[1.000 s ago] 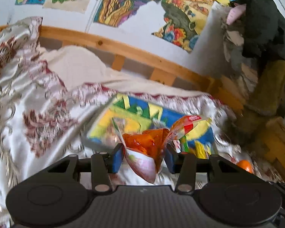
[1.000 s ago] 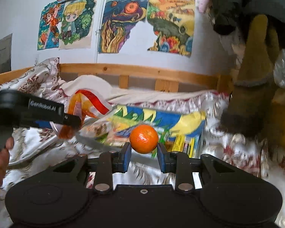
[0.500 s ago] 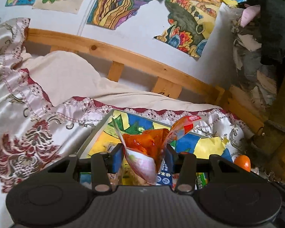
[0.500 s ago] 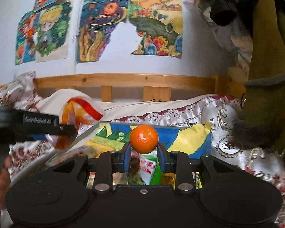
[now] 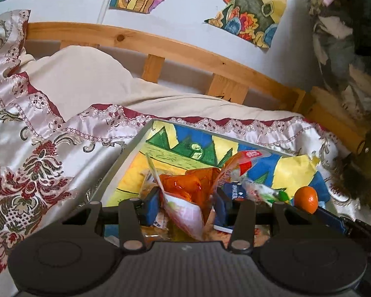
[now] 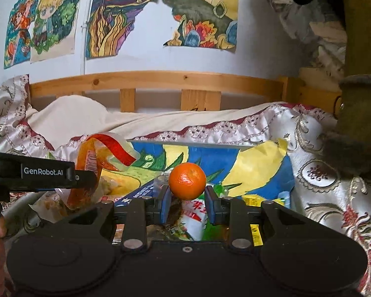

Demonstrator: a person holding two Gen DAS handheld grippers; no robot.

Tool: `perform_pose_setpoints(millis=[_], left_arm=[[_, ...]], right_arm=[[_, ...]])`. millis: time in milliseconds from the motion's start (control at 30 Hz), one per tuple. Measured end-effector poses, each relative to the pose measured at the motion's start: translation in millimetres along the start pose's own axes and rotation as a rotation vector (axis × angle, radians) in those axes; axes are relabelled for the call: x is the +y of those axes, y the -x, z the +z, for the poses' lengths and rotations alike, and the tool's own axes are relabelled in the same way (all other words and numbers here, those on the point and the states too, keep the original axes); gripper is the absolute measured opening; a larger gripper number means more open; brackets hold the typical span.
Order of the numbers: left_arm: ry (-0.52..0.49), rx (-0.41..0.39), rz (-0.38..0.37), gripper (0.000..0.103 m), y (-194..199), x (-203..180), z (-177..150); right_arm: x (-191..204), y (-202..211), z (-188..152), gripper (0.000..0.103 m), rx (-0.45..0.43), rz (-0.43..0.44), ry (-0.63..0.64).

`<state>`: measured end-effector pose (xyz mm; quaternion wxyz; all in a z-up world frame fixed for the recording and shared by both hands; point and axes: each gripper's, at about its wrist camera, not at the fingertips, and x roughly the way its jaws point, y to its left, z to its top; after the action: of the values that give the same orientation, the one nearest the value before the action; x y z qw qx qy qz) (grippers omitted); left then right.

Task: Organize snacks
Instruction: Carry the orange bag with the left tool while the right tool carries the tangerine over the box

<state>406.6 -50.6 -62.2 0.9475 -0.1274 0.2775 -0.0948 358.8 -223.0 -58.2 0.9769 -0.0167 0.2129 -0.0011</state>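
Two tools loaded: left tool [image 5: 186,204] clamps orange snack bag [image 5: 188,193], long axis upright, mouth up; right tool [image 6: 187,201] pinches tangerine [image 6: 187,181].

In my left gripper [image 5: 186,206] a glossy, crinkled plastic snack bag [image 5: 185,198]. In my right gripper [image 6: 187,204] an orange [image 6: 187,181], skin finely dimpled, slightly shiny. Lower left: satin-sheen embroidered bedcover [image 5: 37,163]. Upper frame: knotty bare-wood bed rail [image 6: 160,79], matt paper drawings [image 6: 197,12].

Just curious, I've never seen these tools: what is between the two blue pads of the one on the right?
An orange mandarin, pinched between the right tool's pads above the colourful box of snacks; the right wrist view shows it.
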Motion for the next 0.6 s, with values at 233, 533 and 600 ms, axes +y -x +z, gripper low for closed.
perform_pose_setpoints(millis=[233, 533, 600], left_arm=[[-0.027, -0.002, 0.005, 0.050, -2, 1, 0], [-0.051, -0.017, 0.004, 0.050, -5, -1, -2], [-0.056, -0.017, 0.003, 0.050, -5, 0, -2]], right_arm=[[6, -8, -4, 0.031, 0.018, -0.006, 0.011], [2, -13, -7, 0.031, 0.040, -0.033, -0.001], [1, -14, -8, 0.031, 0.048, -0.037, -0.006]])
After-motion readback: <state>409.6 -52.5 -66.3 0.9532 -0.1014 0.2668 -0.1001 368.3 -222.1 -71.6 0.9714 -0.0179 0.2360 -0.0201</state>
